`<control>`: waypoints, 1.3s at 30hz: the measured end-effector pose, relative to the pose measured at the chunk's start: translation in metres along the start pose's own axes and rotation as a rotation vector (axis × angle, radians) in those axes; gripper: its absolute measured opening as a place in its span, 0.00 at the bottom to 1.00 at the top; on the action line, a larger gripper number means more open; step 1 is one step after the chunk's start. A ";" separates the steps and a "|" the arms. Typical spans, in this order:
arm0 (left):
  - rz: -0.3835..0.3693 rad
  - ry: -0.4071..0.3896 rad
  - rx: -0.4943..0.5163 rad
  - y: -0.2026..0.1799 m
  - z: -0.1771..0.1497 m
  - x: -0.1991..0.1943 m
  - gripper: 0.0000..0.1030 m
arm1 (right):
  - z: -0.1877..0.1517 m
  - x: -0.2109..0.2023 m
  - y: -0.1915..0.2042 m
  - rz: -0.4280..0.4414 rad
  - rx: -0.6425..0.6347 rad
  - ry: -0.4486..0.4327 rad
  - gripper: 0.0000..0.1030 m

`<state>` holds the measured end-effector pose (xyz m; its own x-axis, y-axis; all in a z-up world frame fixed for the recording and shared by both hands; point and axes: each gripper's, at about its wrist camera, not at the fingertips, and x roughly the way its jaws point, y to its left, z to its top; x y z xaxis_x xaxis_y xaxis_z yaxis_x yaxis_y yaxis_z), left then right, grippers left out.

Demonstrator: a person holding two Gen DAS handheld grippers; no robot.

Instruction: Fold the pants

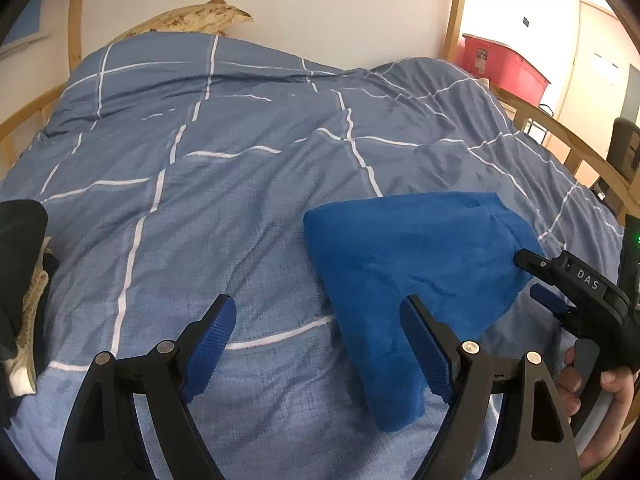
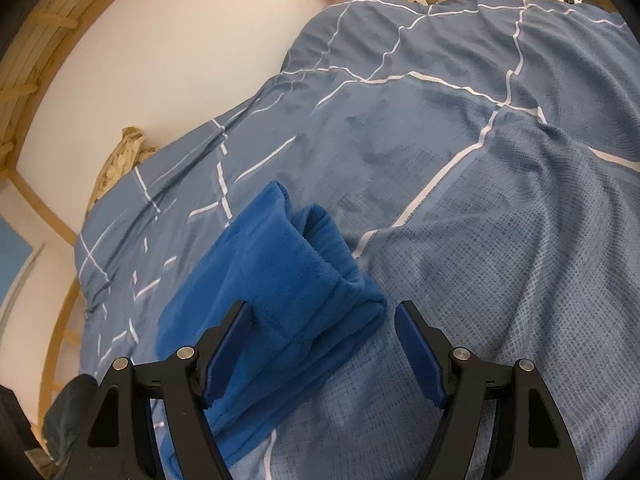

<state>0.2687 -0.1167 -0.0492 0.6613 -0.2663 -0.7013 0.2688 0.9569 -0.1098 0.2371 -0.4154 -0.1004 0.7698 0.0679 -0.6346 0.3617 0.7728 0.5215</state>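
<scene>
The pants (image 1: 408, 256) are bright blue fleece, folded into a thick bundle on the blue checked duvet (image 1: 200, 208). My left gripper (image 1: 318, 302) is open low over the duvet; its right finger overlaps the bundle's near left edge, and nothing is gripped. A hand holds my right gripper (image 1: 528, 276), which comes in from the right with its tips at the bundle's right edge. In the right wrist view the pants (image 2: 272, 280) show stacked layers. The right gripper (image 2: 324, 306) is open, with the bundle's near corner between its fingers and the pads not pressing.
A wooden bed frame (image 1: 560, 128) rings the duvet, and a white wall stands behind. A tan patterned pillow (image 1: 192, 20) lies at the far end. A red bin (image 1: 504, 64) stands beyond the far right corner. Dark clothing (image 1: 20, 280) lies at the left edge.
</scene>
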 end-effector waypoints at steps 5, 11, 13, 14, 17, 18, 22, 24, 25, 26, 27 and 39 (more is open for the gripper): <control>-0.040 0.012 -0.022 0.004 0.007 0.009 0.81 | -0.001 0.004 0.001 -0.005 0.009 0.008 0.72; -0.115 0.063 -0.088 0.008 0.014 0.033 0.81 | -0.003 0.011 -0.002 -0.006 0.042 0.017 0.72; -0.132 0.077 -0.088 0.006 0.015 0.040 0.81 | -0.004 0.013 -0.003 -0.002 0.036 0.013 0.72; -0.136 0.083 -0.083 0.004 0.016 0.045 0.81 | -0.005 0.013 -0.003 0.001 0.036 0.010 0.72; -0.127 0.092 -0.074 0.002 0.017 0.056 0.81 | -0.005 0.012 -0.004 0.013 0.038 0.007 0.72; -0.125 0.095 -0.072 0.002 0.017 0.059 0.81 | -0.005 0.012 -0.003 0.015 0.036 0.005 0.72; -0.136 0.119 -0.079 0.003 0.016 0.072 0.81 | -0.006 0.018 -0.003 0.011 0.023 0.008 0.72; -0.144 0.119 -0.079 0.004 0.016 0.076 0.81 | -0.006 0.020 -0.003 0.009 0.022 0.011 0.72; -0.146 0.117 -0.078 0.004 0.016 0.077 0.81 | -0.006 0.021 -0.004 0.013 0.027 0.011 0.72; -0.148 0.114 -0.074 0.003 0.016 0.078 0.81 | -0.006 0.021 -0.005 0.017 0.028 0.009 0.73; -0.150 0.113 -0.072 0.003 0.015 0.079 0.81 | -0.006 0.022 -0.005 0.019 0.027 0.008 0.73; -0.164 0.099 -0.019 -0.007 0.019 0.085 0.81 | -0.011 0.015 -0.015 0.100 0.075 -0.030 0.76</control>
<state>0.3366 -0.1481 -0.0947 0.5375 -0.4073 -0.7384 0.3535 0.9038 -0.2412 0.2375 -0.4190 -0.1238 0.8191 0.1223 -0.5605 0.3201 0.7134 0.6234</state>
